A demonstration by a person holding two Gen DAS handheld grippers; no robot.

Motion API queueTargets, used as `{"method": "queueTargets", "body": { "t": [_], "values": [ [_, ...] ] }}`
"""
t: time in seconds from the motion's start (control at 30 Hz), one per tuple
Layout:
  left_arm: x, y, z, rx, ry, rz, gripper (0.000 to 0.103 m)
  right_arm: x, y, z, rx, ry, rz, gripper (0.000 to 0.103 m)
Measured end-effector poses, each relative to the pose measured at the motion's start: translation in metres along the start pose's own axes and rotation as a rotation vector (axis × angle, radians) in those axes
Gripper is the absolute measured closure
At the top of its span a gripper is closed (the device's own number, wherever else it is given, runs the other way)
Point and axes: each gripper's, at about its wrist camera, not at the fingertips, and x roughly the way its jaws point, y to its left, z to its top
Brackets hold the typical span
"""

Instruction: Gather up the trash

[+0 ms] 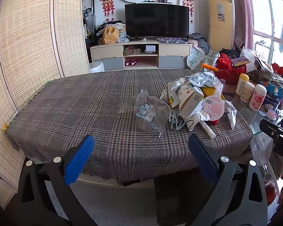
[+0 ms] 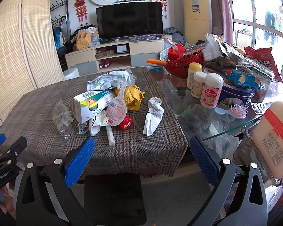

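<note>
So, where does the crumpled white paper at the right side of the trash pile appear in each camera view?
Left wrist view: the crumpled white paper lies right of centre, at the right edge of the trash pile, near the cloth's right border.
Right wrist view: it lies near the centre, apart from the pile, on the plaid cloth.
Shared landmark: the red cap, just left of the paper in both views.

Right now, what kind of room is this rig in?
Most likely a home living room: a flat-screen TV on a low media cabinet, a coat rack by the wall, and a table with a plaid cloth carrying household clutter.
</note>
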Motion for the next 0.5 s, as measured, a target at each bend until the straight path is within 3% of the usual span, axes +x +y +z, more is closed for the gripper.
{"method": "queueTargets", "body": {
  "t": [0.27,0.5],
  "values": [
    [0.003,0.003,0.0,0.012,0.022,0.001,0.008,0.004,-0.004,0.0,-0.002,0.012,-0.003,0.002],
    [0.002,0.011,0.006,-0.035,0.029,-0.019,0.008,0.002,-0.014,0.008,0.042,0.023,0.053,0.002]
  ]
}}
